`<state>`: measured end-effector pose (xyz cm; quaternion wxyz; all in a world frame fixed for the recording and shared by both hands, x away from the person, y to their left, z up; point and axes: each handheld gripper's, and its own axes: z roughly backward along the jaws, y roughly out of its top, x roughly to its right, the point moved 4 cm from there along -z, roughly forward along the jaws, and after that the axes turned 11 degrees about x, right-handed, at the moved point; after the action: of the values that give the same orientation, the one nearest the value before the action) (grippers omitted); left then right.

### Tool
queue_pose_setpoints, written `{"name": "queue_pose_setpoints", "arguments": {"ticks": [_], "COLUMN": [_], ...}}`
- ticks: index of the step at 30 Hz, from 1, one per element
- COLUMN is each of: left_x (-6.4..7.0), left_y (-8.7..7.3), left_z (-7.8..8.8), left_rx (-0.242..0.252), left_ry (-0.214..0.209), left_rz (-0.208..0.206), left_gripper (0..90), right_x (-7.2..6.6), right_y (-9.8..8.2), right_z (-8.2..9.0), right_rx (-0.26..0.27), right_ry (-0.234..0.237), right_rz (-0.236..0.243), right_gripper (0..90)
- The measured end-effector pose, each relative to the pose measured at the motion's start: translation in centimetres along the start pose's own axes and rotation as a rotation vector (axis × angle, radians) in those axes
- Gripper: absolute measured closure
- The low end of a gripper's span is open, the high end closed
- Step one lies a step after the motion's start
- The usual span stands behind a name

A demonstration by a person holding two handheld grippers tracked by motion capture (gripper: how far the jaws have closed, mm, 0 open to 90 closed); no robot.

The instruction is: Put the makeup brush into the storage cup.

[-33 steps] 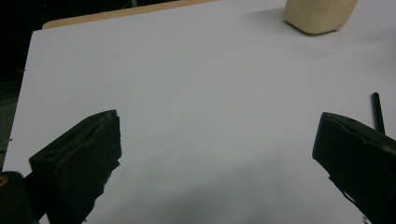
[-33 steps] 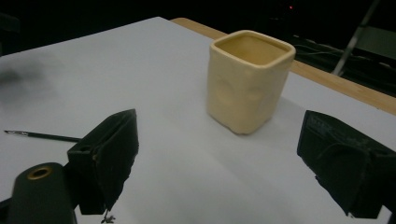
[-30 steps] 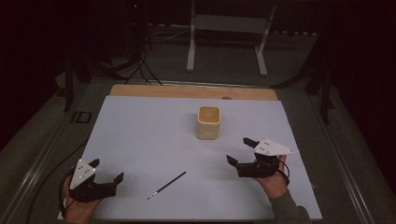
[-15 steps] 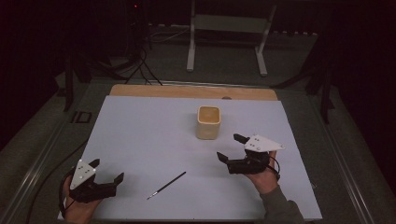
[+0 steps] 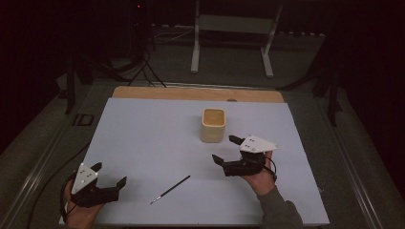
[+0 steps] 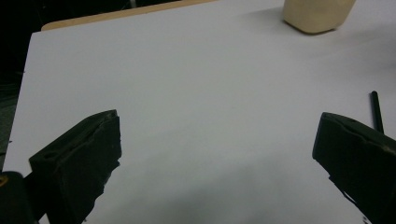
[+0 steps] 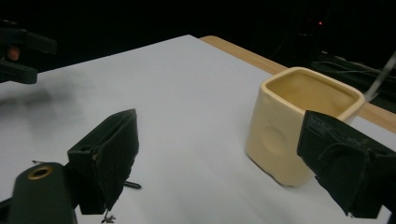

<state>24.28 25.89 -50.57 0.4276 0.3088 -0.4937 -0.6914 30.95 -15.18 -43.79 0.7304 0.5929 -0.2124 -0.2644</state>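
inspector a: starting with the largest item, the white sheet (image 5: 157, 143) covers most of the table and looks flat and smooth; anything thin lying on it will be hard to get a jaw under.

inspector b: next down, the cream cup (image 5: 213, 125) stands upright near the middle of the sheet, open top, rounded square walls. it looks like glazed ceramic, so judged stiff, moderately heavy, slippery and liable to chip. a hold across two opposite walls near the rim would suit it.

inspector a: the right gripper (image 5: 228, 150) hovers just beside the cup on its near right side, jaws spread wide, nothing between them. in the right gripper view the cup (image 7: 299, 126) sits close by the far jaw, apart from it as far as can be told.

inspector b: the left gripper (image 5: 109, 174) is at the near left corner of the sheet, jaws likewise spread and empty.

inspector a: smallest, the thin black brush (image 5: 170, 189) lies flat on the sheet between the two grippers, nearer the left one, well apart from the cup. its dark end shows beside the right-hand jaw in the left gripper view (image 6: 376, 112).

inspector b: judged light, stiff and prone to roll or skid. best taken at mid-shaft, jaws square across it, pressed down to the sheet before closing.
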Motion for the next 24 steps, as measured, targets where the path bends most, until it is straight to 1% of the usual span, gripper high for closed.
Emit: {"name": "queue_pose_setpoints", "arguments": {"ticks": [5,12,24], "left_x": [0.0,0.0,0.0], "left_y": [0.0,0.0,0.0], "left_z": [0.0,0.0,0.0], "left_rx": [0.000,0.000,0.000], "left_ry": [0.000,-0.001,-0.003], "left_rz": [0.000,0.000,-0.001], "left_gripper": [2.4,2.4,2.4], "right_x": [-0.3,-1.1,-2.3], "right_y": [0.0,0.0,0.2], "right_z": [-0.5,-1.6,-3.2], "right_rx": [-0.006,-0.024,-0.033], "right_ry": [0.012,0.043,0.080], "right_rz": [0.003,0.018,0.031], "right_gripper": [12.6,12.8,12.9]}}
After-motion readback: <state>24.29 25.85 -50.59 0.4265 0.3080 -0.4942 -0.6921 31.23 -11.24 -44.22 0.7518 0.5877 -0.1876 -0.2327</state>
